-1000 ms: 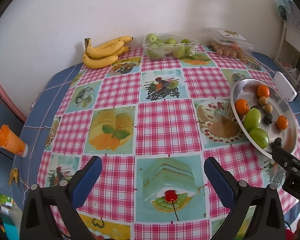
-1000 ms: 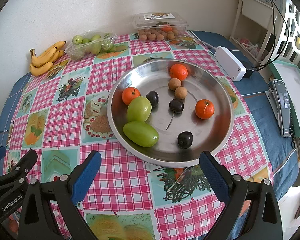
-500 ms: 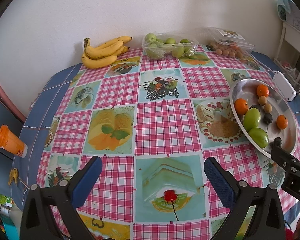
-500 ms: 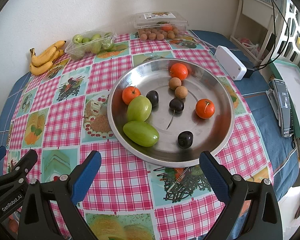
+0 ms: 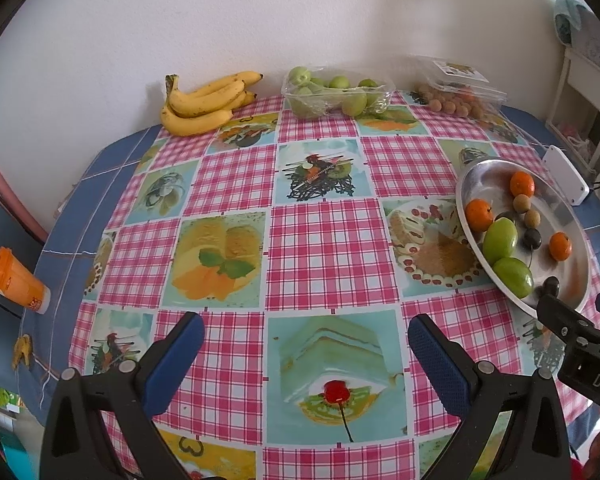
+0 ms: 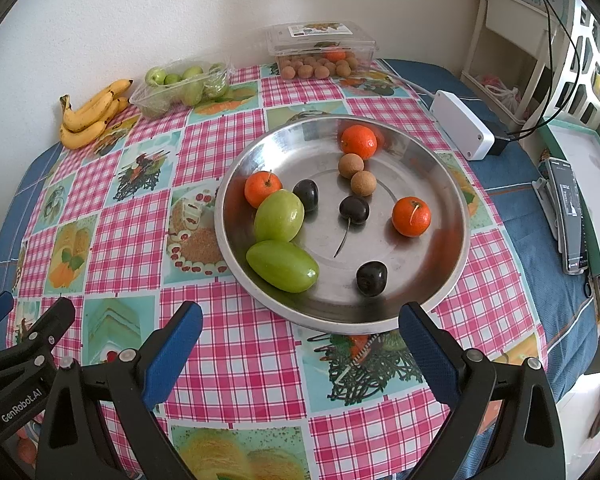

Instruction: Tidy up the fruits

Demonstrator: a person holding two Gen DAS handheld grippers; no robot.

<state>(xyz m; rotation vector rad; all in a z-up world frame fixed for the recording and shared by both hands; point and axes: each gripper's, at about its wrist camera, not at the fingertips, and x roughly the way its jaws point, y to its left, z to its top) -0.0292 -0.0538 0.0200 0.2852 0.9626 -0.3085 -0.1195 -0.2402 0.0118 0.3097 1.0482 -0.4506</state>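
1. Hardly anything had moved since the earlier frames: both cameras showed almost the same scene, with only a slight drift of the left view, and every fruit lay where it had been.
2. Left gripper [image 5: 302, 354] hung over the checked tablecloth [image 5: 328, 240] with its fingers spread wide and nothing between them.
3. Right gripper [image 6: 300, 344] stood at the near rim of the metal plate [image 6: 444, 280], fingers likewise wide apart and empty.
4. On the plate lay three oranges [image 6: 411, 216], two green fruits [image 6: 282, 266] touching each other, two small brown fruits [image 6: 363, 183] side by side, and three dark cherries [image 6: 354, 209] scattered apart.
5. At the far edge of the table sat a bunch of bananas [image 5: 204, 104], a clear tray of green fruits [image 5: 336, 94] and a lidded clear box of brown fruits [image 6: 322, 54], which also held one orange piece.
6. Judgement: the mixed fruit on the plate fitted either a plate being filled from the containers or one being sorted back into them. The pictures did not settle which, so progress could not be graded further.
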